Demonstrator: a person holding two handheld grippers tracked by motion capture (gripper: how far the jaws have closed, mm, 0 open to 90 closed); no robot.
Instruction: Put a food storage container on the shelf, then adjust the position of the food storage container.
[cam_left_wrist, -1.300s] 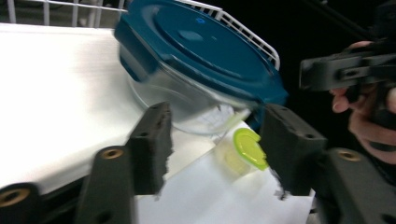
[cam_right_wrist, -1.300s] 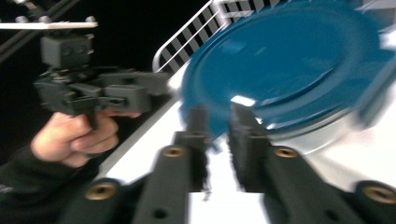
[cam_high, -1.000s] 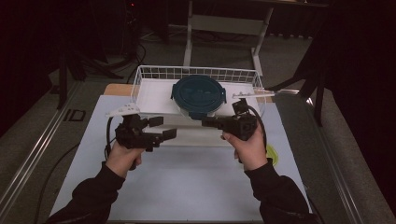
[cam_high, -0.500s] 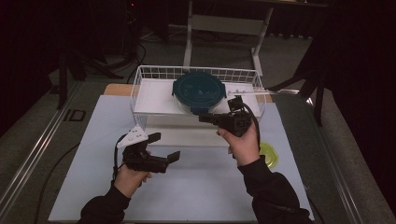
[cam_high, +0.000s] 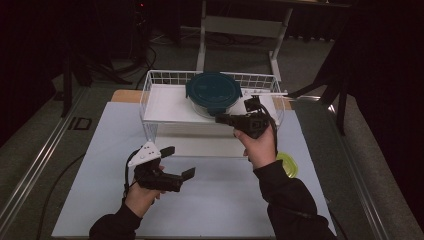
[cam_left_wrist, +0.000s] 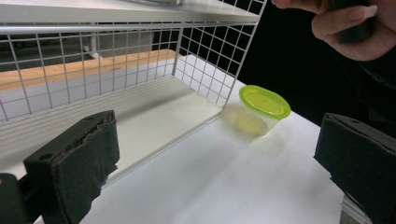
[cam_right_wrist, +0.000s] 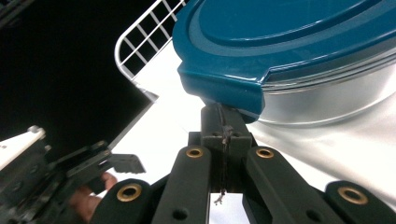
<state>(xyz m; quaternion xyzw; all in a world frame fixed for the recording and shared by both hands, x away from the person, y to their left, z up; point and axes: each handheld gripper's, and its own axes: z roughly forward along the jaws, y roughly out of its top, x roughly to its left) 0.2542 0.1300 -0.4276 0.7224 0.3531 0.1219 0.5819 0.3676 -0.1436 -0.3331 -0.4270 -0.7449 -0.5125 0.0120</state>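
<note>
Right gripper view, shut right tongs (cam_right_wrist: 223, 122) — beneath container (cam_right_wrist: 299, 51) lid tab

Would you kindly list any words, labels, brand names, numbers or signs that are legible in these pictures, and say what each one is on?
"ID", or something like it: a dark mark on the grey surface left of the white mat; too small to read with certainty.
Teal lid of the round container: no legible text.
Green-lidded tub: no legible text.
Wire rack: no label.
Left gripper and right gripper: no legible markings.
</note>
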